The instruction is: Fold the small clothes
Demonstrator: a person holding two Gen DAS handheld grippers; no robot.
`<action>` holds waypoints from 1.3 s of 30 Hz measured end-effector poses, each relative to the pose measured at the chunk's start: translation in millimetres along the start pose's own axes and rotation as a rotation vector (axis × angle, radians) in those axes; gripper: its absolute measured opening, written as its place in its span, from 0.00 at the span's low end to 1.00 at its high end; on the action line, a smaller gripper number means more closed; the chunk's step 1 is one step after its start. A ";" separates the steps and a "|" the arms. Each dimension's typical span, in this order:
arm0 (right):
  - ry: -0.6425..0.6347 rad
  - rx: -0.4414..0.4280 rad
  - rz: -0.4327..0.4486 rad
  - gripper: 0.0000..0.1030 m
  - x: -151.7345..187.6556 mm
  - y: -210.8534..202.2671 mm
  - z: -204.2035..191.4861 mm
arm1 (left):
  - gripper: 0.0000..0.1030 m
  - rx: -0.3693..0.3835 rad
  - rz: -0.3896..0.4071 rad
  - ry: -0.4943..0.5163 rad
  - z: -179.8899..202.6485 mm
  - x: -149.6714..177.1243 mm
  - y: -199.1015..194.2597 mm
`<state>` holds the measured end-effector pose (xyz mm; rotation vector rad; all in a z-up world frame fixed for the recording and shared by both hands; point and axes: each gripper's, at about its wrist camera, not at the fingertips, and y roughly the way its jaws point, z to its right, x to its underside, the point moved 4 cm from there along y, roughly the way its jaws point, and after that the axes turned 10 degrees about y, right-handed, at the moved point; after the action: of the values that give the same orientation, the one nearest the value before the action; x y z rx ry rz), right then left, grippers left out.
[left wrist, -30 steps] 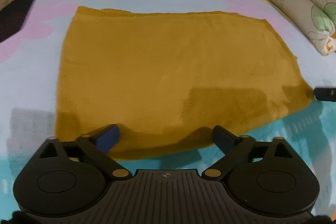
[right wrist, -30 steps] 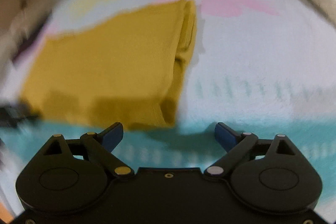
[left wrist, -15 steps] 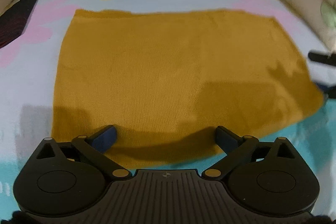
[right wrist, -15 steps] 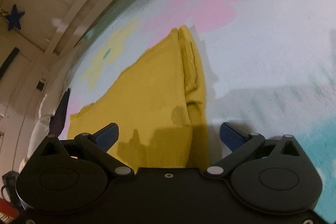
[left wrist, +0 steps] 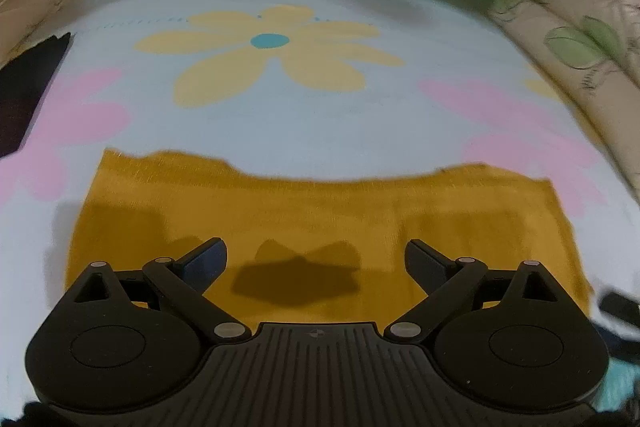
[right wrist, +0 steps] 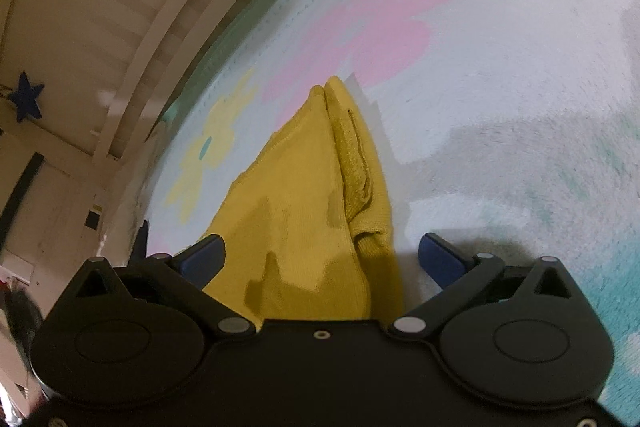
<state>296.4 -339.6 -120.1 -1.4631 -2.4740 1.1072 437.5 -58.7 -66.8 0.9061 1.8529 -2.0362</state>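
One mustard-yellow garment (left wrist: 320,219) lies flat on a pale blanket (left wrist: 320,123) printed with flowers. In the left wrist view it spreads wide across the lower half of the picture, its far edge slightly wavy, its left and right ends both in sight. In the right wrist view the same garment (right wrist: 296,211) is seen from its end: along its right side the cloth is doubled, with layered edges stacked one on another and a ribbed band showing at the fold.

Above the garment's middle hangs the left tool (left wrist: 316,259), its two fingers spread wide apart, nothing between them but the cloth lying below; its shadow falls dark on the yellow knit. The right tool (right wrist: 322,259) is also spread fully apart, straddling the folded end of the garment: the cloth shows between the fingers, yet neither pad presses on it. The right finger stands over bare blanket just beside the garment's edge.

Farther out on the blanket, a yellow flower with a teal centre (left wrist: 270,41) lies beyond the garment, and pink flowers (left wrist: 80,115) flank it left and right. A dark cloth (left wrist: 28,87) sits at the far left edge. A leaf-patterned cushion (left wrist: 572,43) lines the right side. Pale slatted wood (right wrist: 132,7) curves beyond the blanket, with a blue star (right wrist: 26,97) on it.
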 end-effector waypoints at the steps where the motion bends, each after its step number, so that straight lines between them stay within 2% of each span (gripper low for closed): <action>1: 0.000 0.002 -0.002 1.00 -0.5 1.0 -0.2 | 0.94 -0.019 -0.008 0.000 1.9 -5.2 6.8; 4: 0.013 -0.002 -0.010 1.00 -2.5 0.8 0.5 | 0.94 -0.061 -0.045 0.034 10.3 -12.1 26.0; 7: 0.032 -0.020 -0.017 1.00 -5.7 1.1 3.5 | 0.94 -0.061 -0.110 0.079 20.0 -2.1 38.8; 13: 0.019 -0.039 -0.033 1.00 -8.6 2.6 5.3 | 0.94 -0.037 -0.078 0.021 21.2 36.8 20.6; 17: -0.013 -0.047 -0.042 1.00 -8.7 3.0 3.7 | 0.94 -0.038 -0.063 0.097 28.5 62.2 0.3; 20: -0.042 -0.057 -0.047 1.00 -8.9 5.1 1.9 | 0.94 -0.019 -0.069 0.101 29.2 77.6 -11.9; 23: -0.060 -0.076 -0.045 1.00 -9.8 8.0 -0.2 | 0.94 -0.026 -0.081 0.163 34.1 90.2 -20.4; 26: -0.097 -0.104 -0.050 1.00 -8.4 13.1 -5.2 | 0.95 0.011 -0.059 0.090 29.8 101.1 -23.3; 33: -0.137 -0.194 -0.070 1.00 -6.8 20.7 -9.1 | 0.99 -0.005 -0.053 0.111 29.0 95.8 -20.1; 39: -0.166 -0.187 -0.092 1.00 -8.6 29.6 -16.4 | 0.99 0.023 -0.071 0.106 23.7 92.8 -18.0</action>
<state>329.4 -328.8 -123.4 -1.3329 -2.7962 1.0445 348.5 -57.6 -106.6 0.9855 1.9456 -2.0927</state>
